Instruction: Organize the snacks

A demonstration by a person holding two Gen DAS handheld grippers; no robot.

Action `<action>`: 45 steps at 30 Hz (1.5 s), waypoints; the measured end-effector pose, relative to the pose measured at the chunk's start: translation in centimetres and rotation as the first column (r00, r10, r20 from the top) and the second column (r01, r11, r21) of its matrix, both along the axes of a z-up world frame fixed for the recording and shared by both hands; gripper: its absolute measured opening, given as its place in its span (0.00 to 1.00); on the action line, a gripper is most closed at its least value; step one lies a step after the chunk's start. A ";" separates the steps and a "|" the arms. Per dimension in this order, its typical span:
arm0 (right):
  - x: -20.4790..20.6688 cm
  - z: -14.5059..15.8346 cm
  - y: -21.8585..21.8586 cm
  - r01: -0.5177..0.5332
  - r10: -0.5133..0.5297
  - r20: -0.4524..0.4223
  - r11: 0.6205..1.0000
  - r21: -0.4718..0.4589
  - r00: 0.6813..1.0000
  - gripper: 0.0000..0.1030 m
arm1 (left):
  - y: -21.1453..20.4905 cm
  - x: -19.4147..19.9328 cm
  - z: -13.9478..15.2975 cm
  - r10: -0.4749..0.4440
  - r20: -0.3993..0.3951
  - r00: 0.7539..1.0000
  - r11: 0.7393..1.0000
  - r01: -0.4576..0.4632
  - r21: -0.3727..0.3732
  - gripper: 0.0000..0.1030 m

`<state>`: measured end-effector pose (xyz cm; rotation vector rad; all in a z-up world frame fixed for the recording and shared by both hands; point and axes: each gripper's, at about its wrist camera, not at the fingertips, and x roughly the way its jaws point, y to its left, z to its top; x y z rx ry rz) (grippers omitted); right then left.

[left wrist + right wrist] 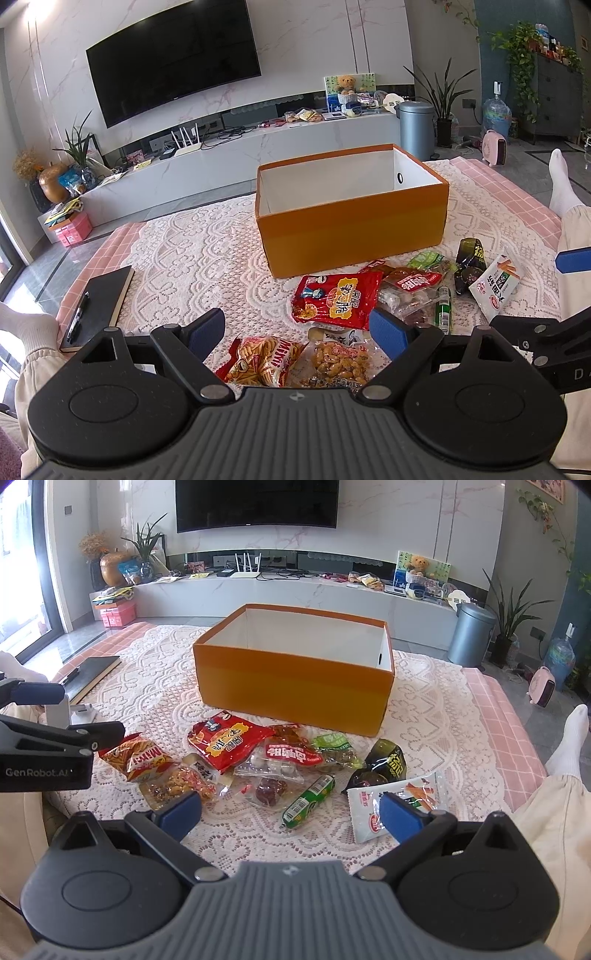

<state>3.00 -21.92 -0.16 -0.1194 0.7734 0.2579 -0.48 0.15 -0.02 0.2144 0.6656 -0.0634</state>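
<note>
Your left gripper (298, 328): fingers spread wide, empty, above red-yellow bag of stick crackers (260, 363) and clear pack of peanuts (340, 363). Your right gripper (290, 812): fingers spread, empty; green sausage stick (308, 802) between them, white snack packet (397, 803) by right finger. Open orange cardboard box (295, 688) beyond snack pile, on lace-covered worktop (155, 664).
</note>
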 end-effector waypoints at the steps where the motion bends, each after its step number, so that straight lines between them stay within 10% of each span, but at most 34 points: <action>1: 0.0 0.0 0.0 0.001 -0.001 0.000 1.000 0.000 1.000 0.96 | 0.0 0.0 0.0 0.000 0.000 1.000 1.000 0.000 0.000 1.00; 31: 0.3 -0.5 -1.0 0.020 -0.021 0.025 1.000 0.011 0.999 0.96 | 0.3 0.7 -0.2 -0.013 -0.029 1.000 0.998 0.011 -0.055 1.00; 40: 2.7 -2.8 -3.4 0.096 -0.094 -0.027 0.994 0.060 0.995 0.83 | 0.4 3.3 -1.2 -0.106 -0.136 0.985 0.983 0.083 -0.163 0.52; 45: 4.1 -4.8 -5.0 0.145 -0.142 -0.038 0.987 0.073 0.989 0.72 | -0.1 4.7 -2.7 -0.143 -0.179 0.974 0.977 0.110 -0.180 0.66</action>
